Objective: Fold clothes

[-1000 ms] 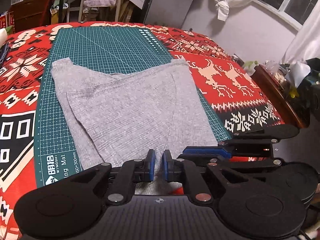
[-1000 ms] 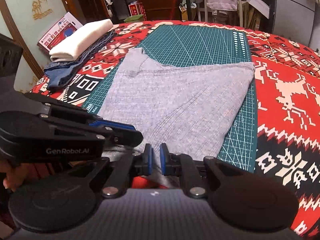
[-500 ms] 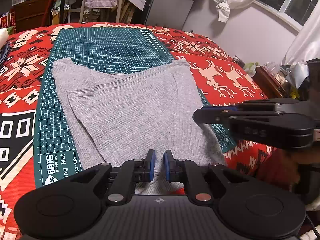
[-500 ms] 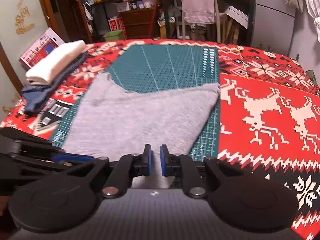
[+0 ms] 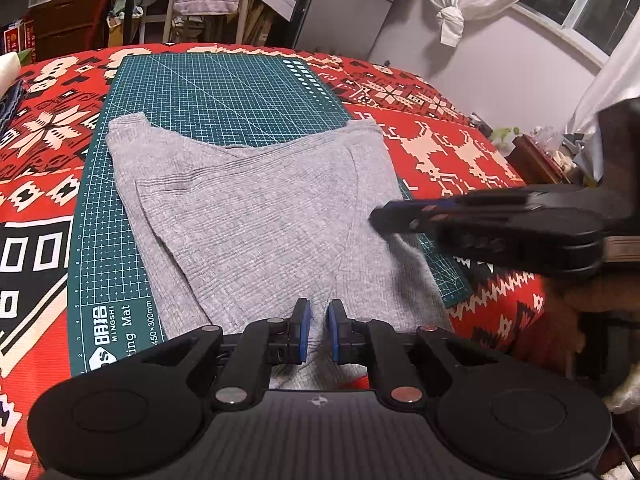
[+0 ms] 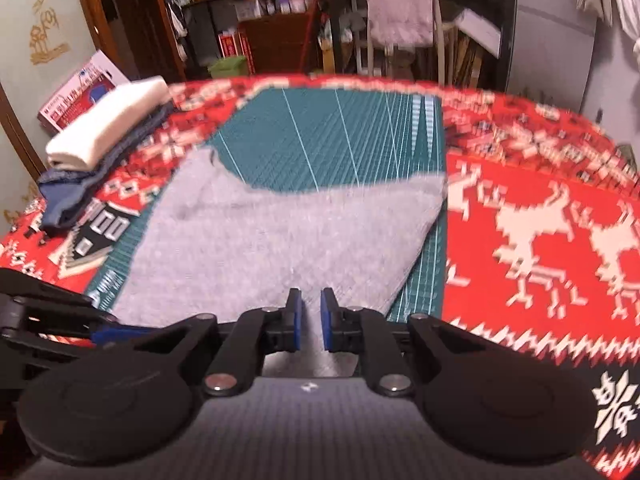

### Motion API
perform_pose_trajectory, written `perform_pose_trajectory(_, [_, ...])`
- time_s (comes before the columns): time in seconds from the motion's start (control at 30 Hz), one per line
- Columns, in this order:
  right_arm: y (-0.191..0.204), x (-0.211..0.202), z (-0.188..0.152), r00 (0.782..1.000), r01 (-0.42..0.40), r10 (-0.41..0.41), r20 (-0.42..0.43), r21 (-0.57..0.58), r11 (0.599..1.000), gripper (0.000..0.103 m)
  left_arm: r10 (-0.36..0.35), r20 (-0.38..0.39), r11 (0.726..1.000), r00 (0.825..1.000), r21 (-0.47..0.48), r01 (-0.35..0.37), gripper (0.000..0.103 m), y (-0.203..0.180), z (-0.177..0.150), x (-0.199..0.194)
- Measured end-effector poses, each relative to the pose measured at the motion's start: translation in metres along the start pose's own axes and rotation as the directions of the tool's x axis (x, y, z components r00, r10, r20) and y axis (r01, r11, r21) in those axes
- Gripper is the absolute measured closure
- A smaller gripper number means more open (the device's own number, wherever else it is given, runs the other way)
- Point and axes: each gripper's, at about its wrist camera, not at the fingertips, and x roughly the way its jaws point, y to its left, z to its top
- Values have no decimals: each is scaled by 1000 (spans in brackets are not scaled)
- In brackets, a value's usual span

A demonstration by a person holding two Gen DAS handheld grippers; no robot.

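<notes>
Grey ribbed knit top lies flat on a green cutting mat, partly folded: one side is laid diagonally over the body, so that the far edge dips into a shallow V between two raised corners. Its near hem hangs past the mat's front edge, and its right side spills just over the mat's right border. The cloth is soft and finely ribbed, with a few heavier ridges running across near the upper left. The mat is stiff and smooth, printed with a pale grid and rulers, and rests on a red blanket woven with cream reindeer and snowflakes.

The left gripper sits at the near hem, its blue pads a narrow gap apart with the grey cloth showing in that gap; whether they pinch it I cannot tell. The right gripper hovers over the right side of the top, its blue-faced fingers likewise slightly parted and holding nothing that I can see. At the far left lies a stack of folded clothes, cream over denim blue.
</notes>
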Motion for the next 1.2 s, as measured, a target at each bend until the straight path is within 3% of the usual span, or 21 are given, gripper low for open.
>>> perform_pose_trajectory(0.3, [-12,-6,13,999,-8,6,53,50,999,91,-32,25,995,999,-95,35,92,6,9,-10])
perform_pose_trajectory(0.63, [-21,10,8,998,-33,30,51,47,998,91,-48,69,995,996,-79,54,87,-1,37,-4])
perform_pose_trajectory(0.83, [-29,4,27,995,-4,-1,104,53,999,91,-79,108,994,991,-68,87,88,-6,59,21])
perform_pose_trajectory(1.0, [-43,22,27,999,-14,9,52,87,996,91,-89,96,993,991,-73,96,94,-5,75,45])
perform_pose_trajectory(1.2, [-49,20,31,999,-27,23,45,103,994,91,-86,43,994,995,-66,89,95,-6,78,62])
